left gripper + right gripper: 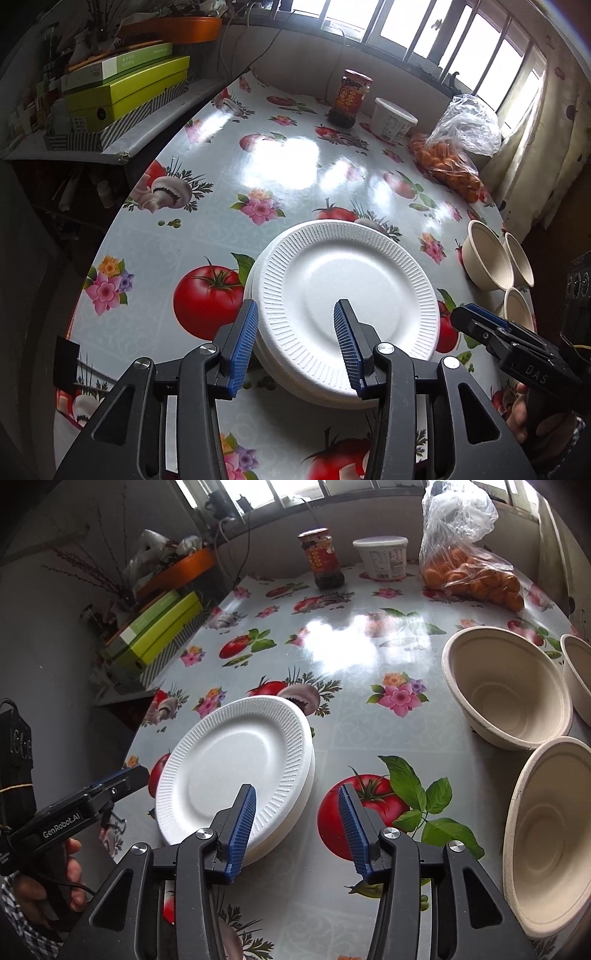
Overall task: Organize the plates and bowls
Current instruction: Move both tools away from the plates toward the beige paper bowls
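Observation:
A stack of white foam plates (347,291) lies on the patterned table; it also shows in the right wrist view (236,764). My left gripper (295,314) is open and empty, its fingers straddling the stack's near left edge. My right gripper (297,797) is open and empty, hovering just right of the stack. Three beige paper bowls stand apart at the table's right: one (506,686), one (554,834) nearest me, one (578,675) at the edge. They also show in the left wrist view (487,254).
At the table's far side stand a sauce jar (323,559), a white lidded tub (384,555) and a plastic bag of oranges (472,572). A side shelf with green boxes (122,92) is to the left. The table (207,177) ends close on the left.

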A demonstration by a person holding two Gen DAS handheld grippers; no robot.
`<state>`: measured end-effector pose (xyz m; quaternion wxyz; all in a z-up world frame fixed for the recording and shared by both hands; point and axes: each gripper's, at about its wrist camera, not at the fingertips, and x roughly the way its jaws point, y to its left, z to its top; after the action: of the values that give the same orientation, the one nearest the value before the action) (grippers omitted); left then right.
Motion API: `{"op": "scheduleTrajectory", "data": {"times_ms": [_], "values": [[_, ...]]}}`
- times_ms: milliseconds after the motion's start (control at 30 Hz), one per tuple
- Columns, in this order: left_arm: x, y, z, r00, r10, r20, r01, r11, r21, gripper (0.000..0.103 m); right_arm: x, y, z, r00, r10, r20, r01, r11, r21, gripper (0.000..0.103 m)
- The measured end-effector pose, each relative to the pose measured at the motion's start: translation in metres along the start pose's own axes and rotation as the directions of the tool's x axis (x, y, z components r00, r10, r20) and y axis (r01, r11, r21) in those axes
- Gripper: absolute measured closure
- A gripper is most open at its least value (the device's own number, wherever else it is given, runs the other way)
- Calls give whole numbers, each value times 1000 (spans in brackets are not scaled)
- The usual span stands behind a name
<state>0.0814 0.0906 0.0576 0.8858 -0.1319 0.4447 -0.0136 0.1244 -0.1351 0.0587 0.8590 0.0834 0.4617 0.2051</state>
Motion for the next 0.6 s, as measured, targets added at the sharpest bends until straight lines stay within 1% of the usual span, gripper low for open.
{"op": "scheduleTrajectory", "data": {"times_ms": [67,167,267,400,600], "values": [[-1,-8,1,1000,2,4,-2,1000,17,59,-6,-1,1,1000,-6,14,6,1000,-9,57],[-2,-18,3,1000,-15,5,15,999,33,59,-15,0,1,999,-14,34,15,1000,-16,56],[-5,-31,4,1000,-15,21,14,998,60,59,-24,-1,2,998,-27,57,29,999,-23,56],[-8,-48,8,999,-31,27,29,996,82,59,-37,-4,1,993,-75,92,80,996,-46,56],[-6,-78,17,996,-79,29,75,990,123,59,-53,-20,2,987,-106,124,108,994,-15,53]]}}
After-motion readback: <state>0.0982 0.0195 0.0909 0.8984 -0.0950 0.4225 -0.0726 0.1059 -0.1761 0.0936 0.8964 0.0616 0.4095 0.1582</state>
